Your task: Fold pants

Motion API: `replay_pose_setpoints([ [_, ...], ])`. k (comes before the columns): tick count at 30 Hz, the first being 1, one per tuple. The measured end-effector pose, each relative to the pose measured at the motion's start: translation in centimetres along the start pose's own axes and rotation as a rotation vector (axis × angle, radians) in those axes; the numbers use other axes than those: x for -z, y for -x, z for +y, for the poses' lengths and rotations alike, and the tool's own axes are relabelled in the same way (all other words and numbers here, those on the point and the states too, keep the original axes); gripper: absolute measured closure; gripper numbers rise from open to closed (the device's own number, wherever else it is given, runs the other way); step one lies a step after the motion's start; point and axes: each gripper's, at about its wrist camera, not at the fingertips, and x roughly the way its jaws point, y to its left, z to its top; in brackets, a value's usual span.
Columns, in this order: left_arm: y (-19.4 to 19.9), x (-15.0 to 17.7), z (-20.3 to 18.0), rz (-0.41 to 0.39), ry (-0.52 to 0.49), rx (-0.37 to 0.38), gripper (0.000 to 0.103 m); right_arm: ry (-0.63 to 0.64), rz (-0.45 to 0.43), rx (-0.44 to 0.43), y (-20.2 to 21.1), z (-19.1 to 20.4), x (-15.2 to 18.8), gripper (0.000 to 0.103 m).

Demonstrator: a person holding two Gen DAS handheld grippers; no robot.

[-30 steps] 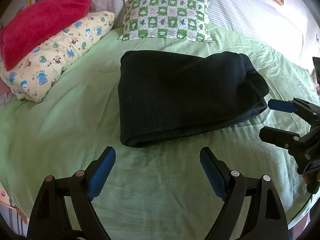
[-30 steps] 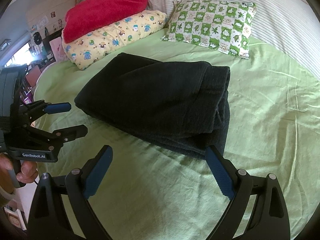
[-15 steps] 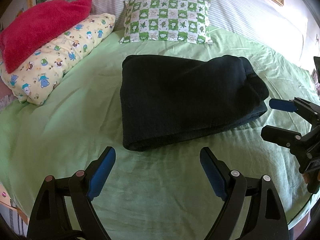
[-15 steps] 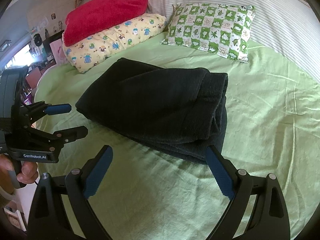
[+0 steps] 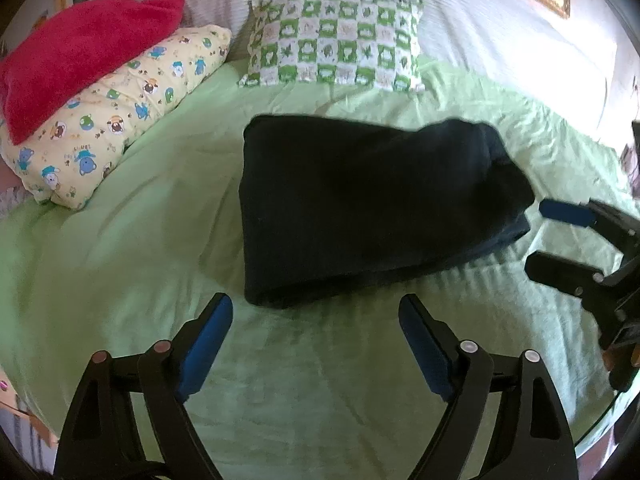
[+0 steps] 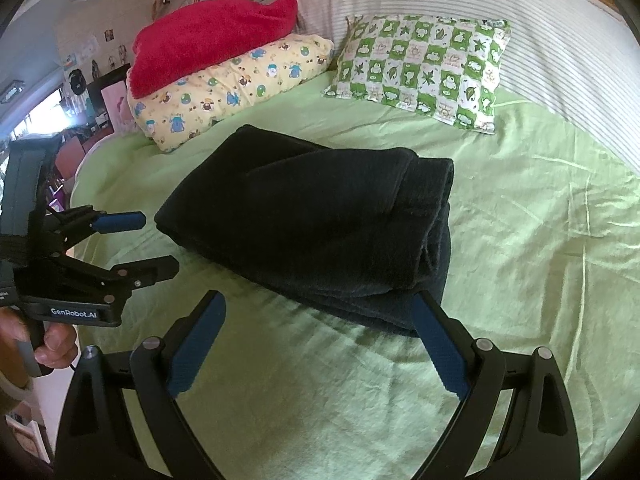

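One folded pants [image 5: 372,212], three pillows [image 5: 336,44]

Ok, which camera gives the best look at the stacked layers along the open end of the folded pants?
The right wrist view. There the black pants turn their layered end toward the camera, so the stacked folds near the right claw can be told apart. In the left wrist view the pants are blurred, a flat dark slab showing mostly the top surface.

In the left wrist view the folded pants [image 5: 372,208] now sit lower in the frame, their near edge closer to the left gripper [image 5: 316,340]. In the right wrist view they reach the right gripper's [image 6: 320,344] right-hand finger.
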Motion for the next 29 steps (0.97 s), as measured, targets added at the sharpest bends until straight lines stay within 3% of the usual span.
replay_pose_setpoints([
  [8,1.0,-2.2,0.5,-0.063,0.026,-0.032,0.018,-0.024,-0.037,0.005,1.0,-0.5,-0.4,0.009],
  [29,-1.3,-4.3,-1.0,0.005,0.026,-0.03,0.017,-0.14,-0.087,-0.009,0.8,-2.4,-0.6,0.009],
])
